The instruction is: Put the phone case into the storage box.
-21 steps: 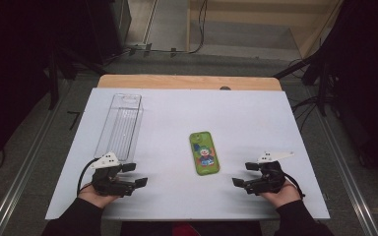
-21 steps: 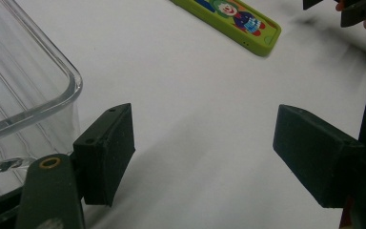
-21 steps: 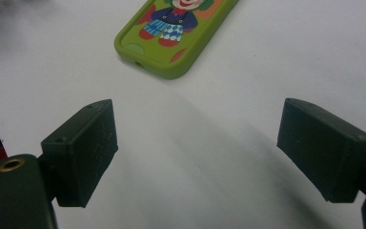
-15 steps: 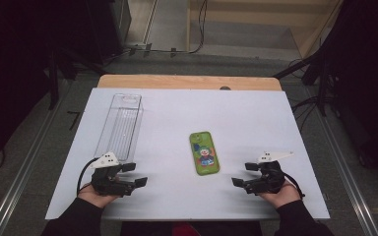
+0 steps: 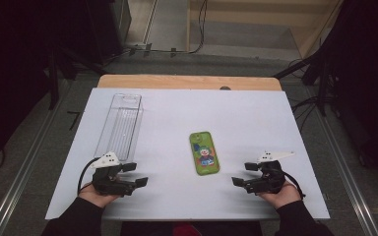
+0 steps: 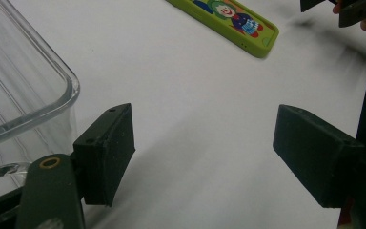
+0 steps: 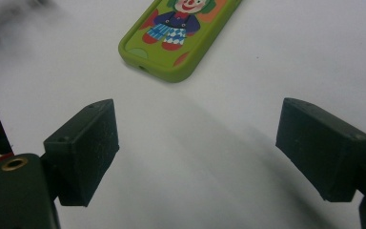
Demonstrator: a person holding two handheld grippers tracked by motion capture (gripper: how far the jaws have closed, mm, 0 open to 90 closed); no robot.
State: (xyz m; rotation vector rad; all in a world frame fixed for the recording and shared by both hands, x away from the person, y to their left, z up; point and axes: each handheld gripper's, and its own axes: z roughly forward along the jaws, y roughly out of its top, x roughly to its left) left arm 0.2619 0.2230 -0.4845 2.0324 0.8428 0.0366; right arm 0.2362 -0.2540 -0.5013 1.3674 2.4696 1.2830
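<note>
Both the left claw [image 5: 139,174] and the right claw [image 5: 242,173] are held open and empty. The green phone case [image 5: 204,153] lies flat between them, slightly ahead; it could be pushed across the worktop [image 5: 246,118] instead of being gripped.

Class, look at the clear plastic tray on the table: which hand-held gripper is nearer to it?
Left. The left hand-held gripper sits just below the clear plastic tray's near end; the right hand-held gripper is far across, beyond the green phone case.
</note>
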